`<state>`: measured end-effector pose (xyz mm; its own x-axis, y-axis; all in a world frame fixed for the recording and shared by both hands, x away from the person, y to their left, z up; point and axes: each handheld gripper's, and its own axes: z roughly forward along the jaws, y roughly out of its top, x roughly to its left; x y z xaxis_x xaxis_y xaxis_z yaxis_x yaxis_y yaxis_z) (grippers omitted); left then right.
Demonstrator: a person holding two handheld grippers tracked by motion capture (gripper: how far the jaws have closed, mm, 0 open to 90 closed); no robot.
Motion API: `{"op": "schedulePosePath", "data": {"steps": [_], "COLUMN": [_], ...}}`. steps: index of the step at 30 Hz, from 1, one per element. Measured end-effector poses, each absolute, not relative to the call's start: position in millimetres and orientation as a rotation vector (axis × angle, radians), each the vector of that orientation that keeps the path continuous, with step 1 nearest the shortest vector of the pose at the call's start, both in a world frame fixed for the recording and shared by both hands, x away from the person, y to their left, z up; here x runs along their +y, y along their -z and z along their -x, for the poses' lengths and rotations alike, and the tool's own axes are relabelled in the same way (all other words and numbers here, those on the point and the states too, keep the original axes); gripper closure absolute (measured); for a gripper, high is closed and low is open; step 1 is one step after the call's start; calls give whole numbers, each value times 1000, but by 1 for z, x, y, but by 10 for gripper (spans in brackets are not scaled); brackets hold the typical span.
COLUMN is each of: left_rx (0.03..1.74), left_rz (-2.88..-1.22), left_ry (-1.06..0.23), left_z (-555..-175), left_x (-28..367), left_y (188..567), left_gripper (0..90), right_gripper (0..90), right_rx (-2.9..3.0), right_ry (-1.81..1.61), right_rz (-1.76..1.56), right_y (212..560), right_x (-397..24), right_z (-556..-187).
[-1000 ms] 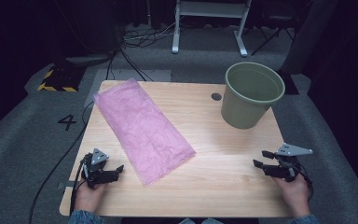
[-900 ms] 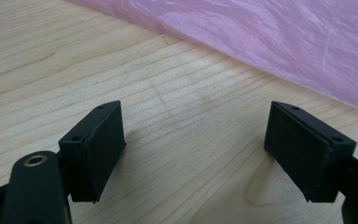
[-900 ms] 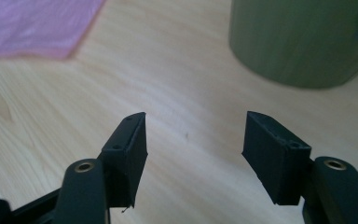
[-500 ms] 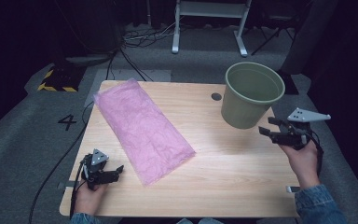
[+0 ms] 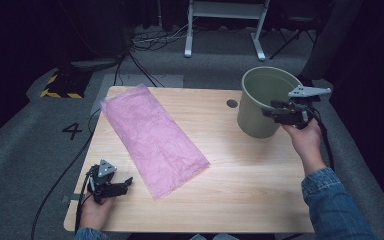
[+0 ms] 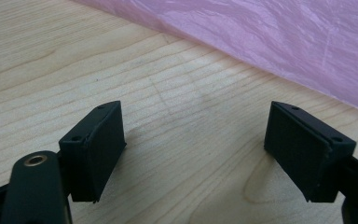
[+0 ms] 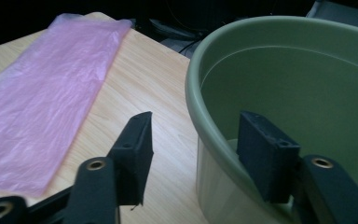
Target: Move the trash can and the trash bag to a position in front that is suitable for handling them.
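Right gripper (image 7: 193,154) closing, astride bin (image 7: 279,84) rim, seemingly untouched.

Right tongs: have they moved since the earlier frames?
Yes. The right tongs went from the table's near right edge up to the green bucket's rim, now straddled, jaws closing, not yet gripping.
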<state>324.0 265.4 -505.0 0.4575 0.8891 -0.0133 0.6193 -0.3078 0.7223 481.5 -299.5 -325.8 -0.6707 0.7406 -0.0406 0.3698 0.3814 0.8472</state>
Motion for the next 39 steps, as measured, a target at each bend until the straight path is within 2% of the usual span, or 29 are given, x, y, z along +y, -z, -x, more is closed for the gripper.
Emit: {"op": "schedulePosePath", "data": {"steps": [7, 11, 19, 25, 29, 39], "left_rx": [1249, 1250, 1249, 1251, 1257, 1258], "left_rz": [-2044, -2043, -2044, -2041, -2041, -2043], "left_ry": [-520, -520, -520, -515, -523, -525], "left_z": [-324, -324, -324, -324, -327, -329], "left_x": [266, 265, 266, 265, 263, 261], "left_y": [505, 505, 505, 505, 505, 505], "left_gripper": [198, 198, 198, 197, 188, 173], "right_gripper": [670, 712, 675, 643, 579, 567], "right_rx": [2296, 2320, 2390, 2445, 2470, 2566], "right_ry": [-1192, -1198, -1199, -1247, -1293, -1372], "right_rz": [-976, -949, -858, -765, -732, -652], "right_y": [329, 329, 328, 330, 331, 331], "right_x": [-286, -282, -271, -253, -243, -223], "right_z": [-498, -490, -456, -413, -391, -346]}}
